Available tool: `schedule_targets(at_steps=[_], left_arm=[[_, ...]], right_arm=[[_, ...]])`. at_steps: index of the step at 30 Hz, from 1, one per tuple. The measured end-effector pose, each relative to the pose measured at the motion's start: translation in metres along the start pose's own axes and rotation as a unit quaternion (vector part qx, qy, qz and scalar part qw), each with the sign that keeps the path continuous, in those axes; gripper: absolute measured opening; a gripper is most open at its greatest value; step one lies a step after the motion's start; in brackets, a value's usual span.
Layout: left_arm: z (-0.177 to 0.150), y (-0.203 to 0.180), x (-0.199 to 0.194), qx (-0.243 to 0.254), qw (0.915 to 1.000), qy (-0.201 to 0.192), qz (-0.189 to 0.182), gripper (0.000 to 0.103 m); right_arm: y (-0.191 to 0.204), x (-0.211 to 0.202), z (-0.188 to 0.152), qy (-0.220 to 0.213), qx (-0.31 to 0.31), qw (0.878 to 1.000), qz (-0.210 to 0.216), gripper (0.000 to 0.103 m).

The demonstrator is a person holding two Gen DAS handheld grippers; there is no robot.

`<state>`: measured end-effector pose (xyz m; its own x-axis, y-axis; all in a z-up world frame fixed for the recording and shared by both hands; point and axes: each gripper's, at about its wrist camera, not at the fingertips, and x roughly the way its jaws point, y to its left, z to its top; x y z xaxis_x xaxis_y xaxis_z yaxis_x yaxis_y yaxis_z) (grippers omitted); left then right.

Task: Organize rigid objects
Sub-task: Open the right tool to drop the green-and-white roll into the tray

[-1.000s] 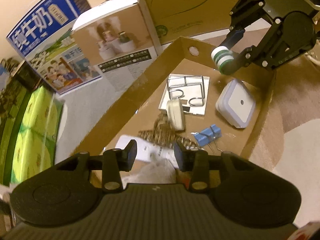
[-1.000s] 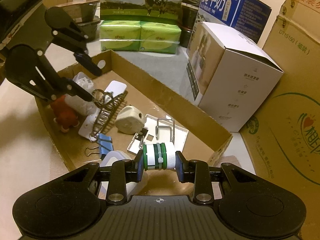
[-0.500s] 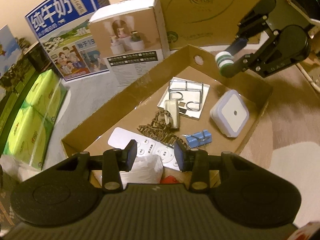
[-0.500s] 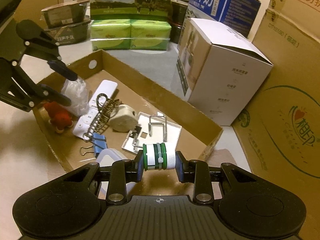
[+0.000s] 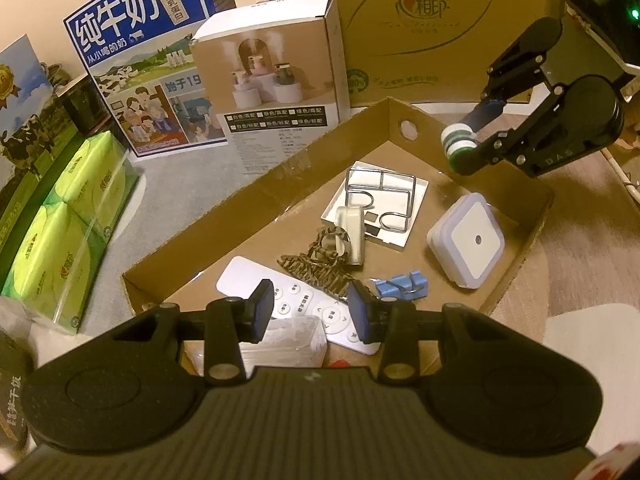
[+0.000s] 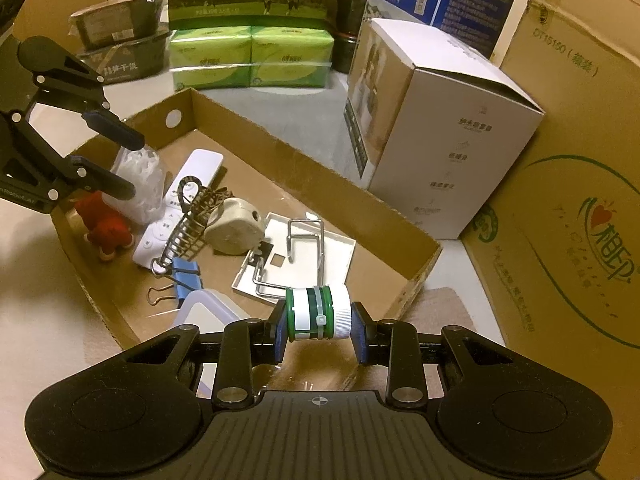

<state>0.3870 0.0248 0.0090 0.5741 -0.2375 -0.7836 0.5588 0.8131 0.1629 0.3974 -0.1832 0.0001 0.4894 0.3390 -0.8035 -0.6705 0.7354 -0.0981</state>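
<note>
A shallow cardboard tray point(image 5: 280, 184) point(image 6: 360, 200) holds several rigid items: a white remote point(image 5: 240, 278) point(image 6: 200, 168), a white square night light point(image 5: 468, 238), a blue binder clip point(image 5: 402, 285) point(image 6: 185, 274), a wire rack on a white plate point(image 5: 380, 200) point(image 6: 300, 256), a cream plug point(image 6: 234, 230) and a red toy point(image 6: 106, 226). My right gripper point(image 6: 319, 330) point(image 5: 464, 148) is shut on a green and white jar point(image 6: 318, 312), held above the tray's near corner. My left gripper point(image 5: 310, 310) point(image 6: 108, 156) is open and empty above the remote end.
A white product box point(image 6: 440, 152) point(image 5: 280, 80), a blue milk carton point(image 5: 132, 52), green tissue packs point(image 6: 252, 56) point(image 5: 60, 216) and big cardboard boxes point(image 6: 580, 200) stand around the tray. A clear plastic bag point(image 6: 138, 176) lies in the tray.
My left gripper has pulled back and up, so more of the tray shows. My right gripper has drawn back a little with the jar still held.
</note>
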Motion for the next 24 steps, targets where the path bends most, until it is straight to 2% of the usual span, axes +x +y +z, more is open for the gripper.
schedule_targets(at_steps=[3,5,8,13,18,19,21,23,24], left_arm=[[-0.001,0.002,0.0,-0.009,1.0,0.0,0.001,0.039],[-0.002,0.003,0.001,-0.011,0.9999,0.002,0.007,0.048],[-0.003,0.004,0.001,-0.014,0.9998,0.003,0.011,0.051],[-0.005,0.004,0.0,-0.019,0.9997,0.005,0.014,0.053],[-0.006,0.004,-0.004,-0.032,0.9993,0.001,0.02,0.065],[-0.006,0.004,-0.005,-0.037,0.9991,-0.002,0.022,0.071],[-0.007,0.006,-0.008,-0.049,0.9985,-0.007,0.023,0.077],[-0.008,0.006,-0.01,-0.055,0.998,-0.008,0.029,0.084],[-0.009,0.007,-0.011,-0.056,0.9978,-0.01,0.033,0.086]], right_arm=[[0.0,0.003,-0.001,0.003,0.005,1.0,0.007,0.033],[0.002,0.003,-0.002,0.001,-0.001,1.0,0.006,0.041],[0.003,0.002,-0.002,-0.001,0.001,1.0,0.004,0.05],[0.001,-0.001,-0.001,-0.004,0.006,1.0,0.002,0.051],[0.001,-0.005,-0.001,-0.009,0.015,1.0,0.003,0.051],[0.002,-0.006,-0.001,-0.01,0.016,1.0,0.004,0.052],[0.003,-0.009,-0.002,-0.015,0.017,1.0,0.003,0.063],[0.004,-0.012,-0.002,-0.023,0.02,1.0,0.003,0.08],[0.005,-0.014,-0.002,-0.026,0.021,0.999,0.003,0.082]])
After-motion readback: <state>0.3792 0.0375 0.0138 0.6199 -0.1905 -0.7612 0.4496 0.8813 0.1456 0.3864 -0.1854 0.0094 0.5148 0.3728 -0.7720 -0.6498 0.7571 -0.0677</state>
